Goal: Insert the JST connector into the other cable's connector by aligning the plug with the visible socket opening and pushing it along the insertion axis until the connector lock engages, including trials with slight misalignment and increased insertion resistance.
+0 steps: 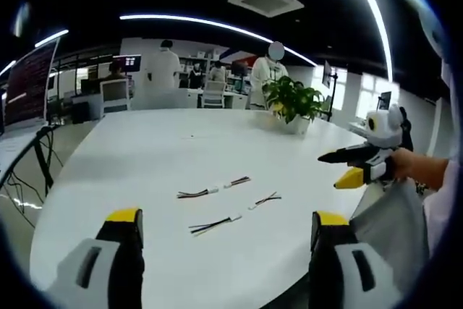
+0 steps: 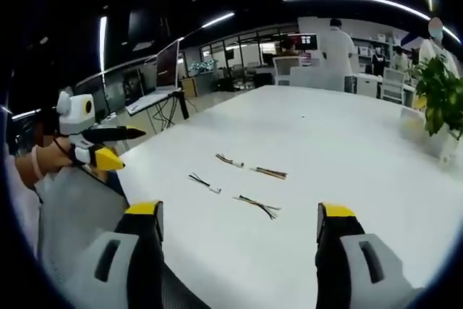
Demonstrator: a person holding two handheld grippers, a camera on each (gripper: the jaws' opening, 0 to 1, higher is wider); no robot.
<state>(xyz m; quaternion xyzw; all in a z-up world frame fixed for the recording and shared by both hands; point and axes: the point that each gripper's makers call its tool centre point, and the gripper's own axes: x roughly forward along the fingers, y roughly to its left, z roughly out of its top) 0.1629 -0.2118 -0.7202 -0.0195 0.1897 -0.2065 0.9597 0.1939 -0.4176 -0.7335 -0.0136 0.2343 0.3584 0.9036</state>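
In the left gripper view, the left gripper (image 1: 226, 226) hovered above the near edge of a white table (image 1: 145, 157), its two yellow-tipped jaws spread wide with nothing between them. On the tabletop ahead of the jaws lay three short cables with white connectors: one cable pair (image 1: 214, 188) farthest away, a second cable (image 1: 265, 199) to its right, and a third cable (image 1: 214, 224) nearest the jaws, all apart from one another and untouched. The right gripper (image 1: 346, 166) came in from the right, held in a person's hand (image 1: 405, 164) above the table's edge, its black and yellow jaws parted and empty. A potted plant (image 1: 293, 103) stood at the far side of the table, and people in white coats stood beyond it. In the right gripper view, the right gripper (image 2: 239, 226) likewise had its jaws wide apart and empty above the table (image 2: 347, 150). The cables lay ahead of it: one cable (image 2: 204, 182) at left, another (image 2: 230, 161) farther off, a third (image 2: 270, 172) beside that, and a fourth (image 2: 257, 205) closest. The left gripper (image 2: 119, 145) showed at the left, held by a hand (image 2: 43, 161) off the table's edge, jaws open and empty.
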